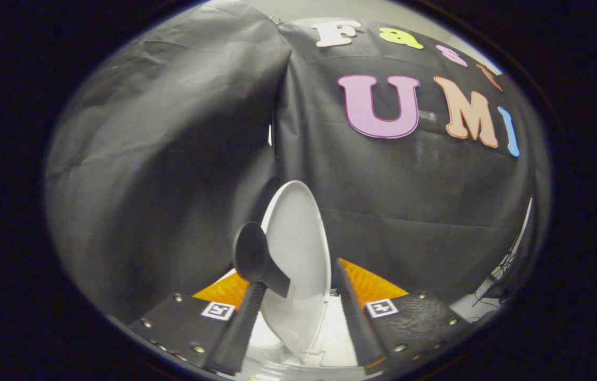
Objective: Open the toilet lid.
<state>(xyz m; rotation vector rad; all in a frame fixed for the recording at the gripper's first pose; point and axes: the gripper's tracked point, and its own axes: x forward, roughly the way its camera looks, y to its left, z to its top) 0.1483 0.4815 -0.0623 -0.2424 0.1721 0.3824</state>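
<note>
The white oval toilet lid stands raised, nearly upright, between my two fingers, with its inner face turned toward the right finger. A black funnel-shaped knob sticks out of the lid's other side, just above the left fingertip, which looks to touch its stem. The right fingertip stands a little apart from the lid's edge. My gripper is open, its fingers spread wide on either side of the lid. The lid's hinge sits low between the fingers, on the white toilet body.
Black cloth walls close in right behind the lid and meet in a corner fold above it. A pale floor patch with dark cables lies beyond the right finger.
</note>
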